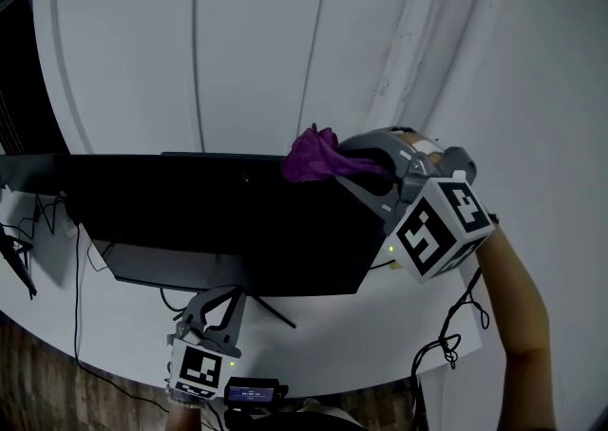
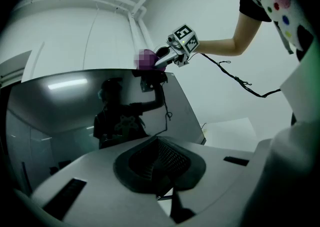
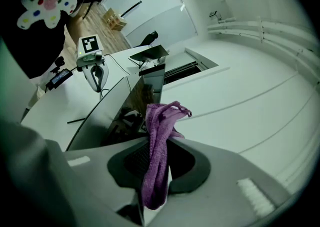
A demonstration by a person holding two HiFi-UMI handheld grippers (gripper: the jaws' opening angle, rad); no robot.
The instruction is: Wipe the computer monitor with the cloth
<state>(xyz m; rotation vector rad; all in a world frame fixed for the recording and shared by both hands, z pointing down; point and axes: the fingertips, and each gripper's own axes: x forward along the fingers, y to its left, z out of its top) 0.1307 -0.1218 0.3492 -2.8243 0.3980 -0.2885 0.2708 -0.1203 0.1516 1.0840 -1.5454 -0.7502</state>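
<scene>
Grips purple cloth (image 1: 313, 156) in right gripper (image 1: 366, 171) jaws at monitor (image 1: 218, 220) top right edge, holds left gripper (image 1: 211, 310) jaws closed, empty, below screen; looks early, most wiping left.

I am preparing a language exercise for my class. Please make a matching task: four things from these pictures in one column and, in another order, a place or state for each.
Things:
1. purple fabric cloth
2. black flat-screen computer monitor
3. left gripper
4. right gripper

Places or states:
A. low in front of the monitor, jaws together on nothing
B. stands on the white desk, screen dark
C. raised at the monitor's upper edge, shut on the cloth
D. pinched between two jaws

Pairs: 1-D, 2-B, 3-A, 4-C.
</scene>
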